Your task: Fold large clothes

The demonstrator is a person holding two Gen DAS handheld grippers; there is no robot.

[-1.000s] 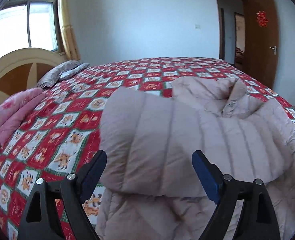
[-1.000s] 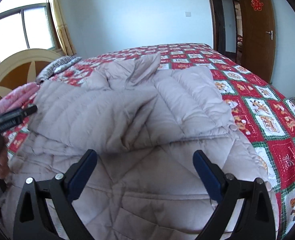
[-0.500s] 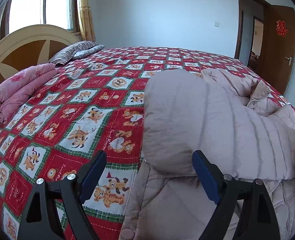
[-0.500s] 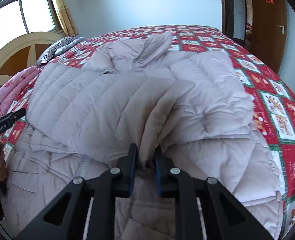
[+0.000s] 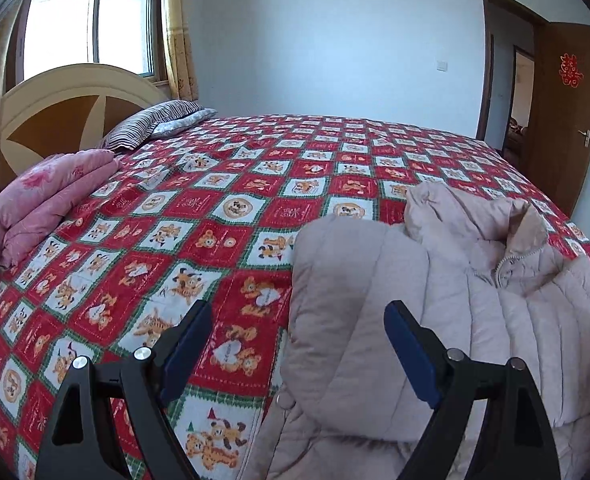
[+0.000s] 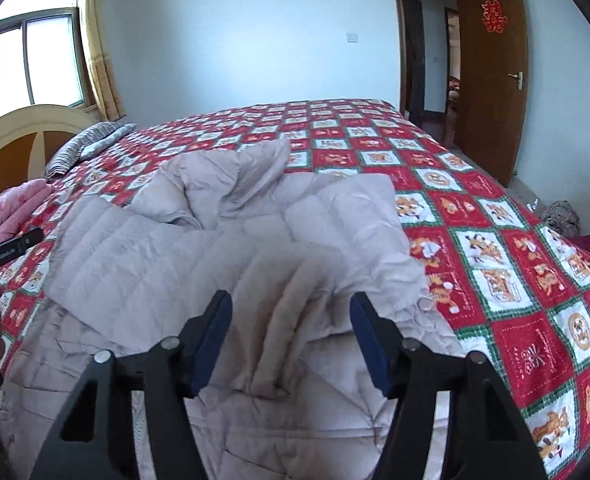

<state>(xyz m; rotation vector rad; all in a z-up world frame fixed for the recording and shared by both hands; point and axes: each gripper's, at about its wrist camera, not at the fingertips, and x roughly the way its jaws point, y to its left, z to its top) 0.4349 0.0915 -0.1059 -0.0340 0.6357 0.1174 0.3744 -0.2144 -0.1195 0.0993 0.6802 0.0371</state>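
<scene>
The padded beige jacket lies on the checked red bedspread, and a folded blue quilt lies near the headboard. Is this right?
Not quite. The folded quilt near the headboard is pink, not blue, as the left wrist view shows. The padded beige jacket does lie on the checked red bedspread.

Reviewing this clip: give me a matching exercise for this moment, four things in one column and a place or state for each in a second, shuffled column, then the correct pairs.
Things
1. puffer jacket
2. striped pillow
3. pink quilt
4. door

Places or states
A. folded, at the bed's edge near the headboard
B. standing open, a red paper cutting on it
C. spread on the patterned bedspread, sleeves folded across its front
D. against the headboard, under the window

Pairs: 1-C, 2-D, 3-A, 4-B
</scene>
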